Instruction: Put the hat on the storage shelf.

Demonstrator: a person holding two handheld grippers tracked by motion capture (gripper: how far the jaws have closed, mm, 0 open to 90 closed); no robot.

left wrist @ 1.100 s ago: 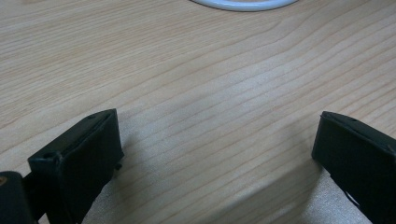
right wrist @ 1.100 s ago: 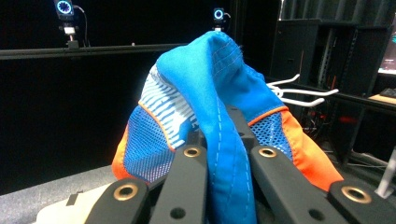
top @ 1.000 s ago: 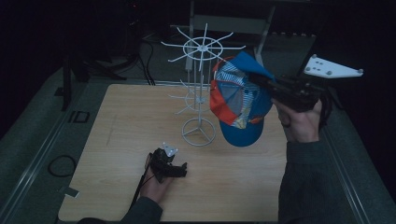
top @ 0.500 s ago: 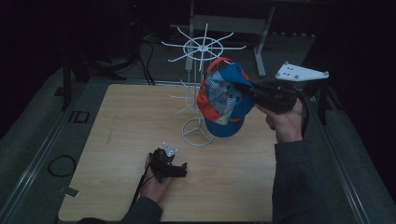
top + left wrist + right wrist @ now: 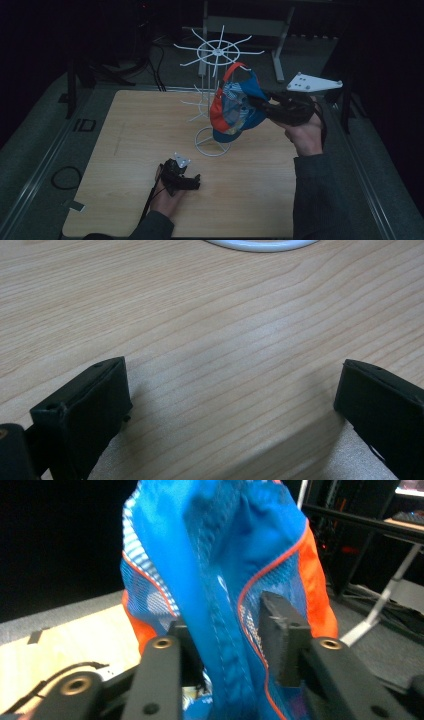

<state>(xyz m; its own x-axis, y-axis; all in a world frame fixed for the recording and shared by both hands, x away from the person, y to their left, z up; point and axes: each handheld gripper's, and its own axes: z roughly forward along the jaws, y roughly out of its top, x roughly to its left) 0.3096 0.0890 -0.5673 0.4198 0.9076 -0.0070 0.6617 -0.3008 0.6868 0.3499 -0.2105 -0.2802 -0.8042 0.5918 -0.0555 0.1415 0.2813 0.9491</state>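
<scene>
Nearest, at the front edge of the wooden counter [image 5: 125,130], left gripper [image 5: 181,175] resting low in the hand, jaws spread wide apart over bare wood and holding nothing; just beyond them in the left gripper view, the curved white base ring [image 5: 260,244] of the rack. Farther back and to the right, right gripper [image 5: 272,107] raised above the counter, jaws clenched on a fold of a blue, orange and patterned cap [image 5: 235,107], mesh fabric pinched between them in the right gripper view. Cap hanging in the air right beside the white wire rack [image 5: 215,75], about level with its lower prongs, possibly touching one; hard to tell in the dim light. Long axis of the cap roughly upright and slightly tilted, orange-edged end toward the top spokes, rounded blue end drooping toward the base ring; open side apparently turned toward the rack's central pole, though not certain. Likely risks: only a thin pinch of soft fabric held, so the cap liable to slip out or swing during any push; loose cloth apt to snag on a neighbouring prong and miss the intended one; a sideways shove against the light rack likely to tip or slide it, with nothing steadying its base. Beyond the counter, dark floor, cables and a grey stand.
</scene>
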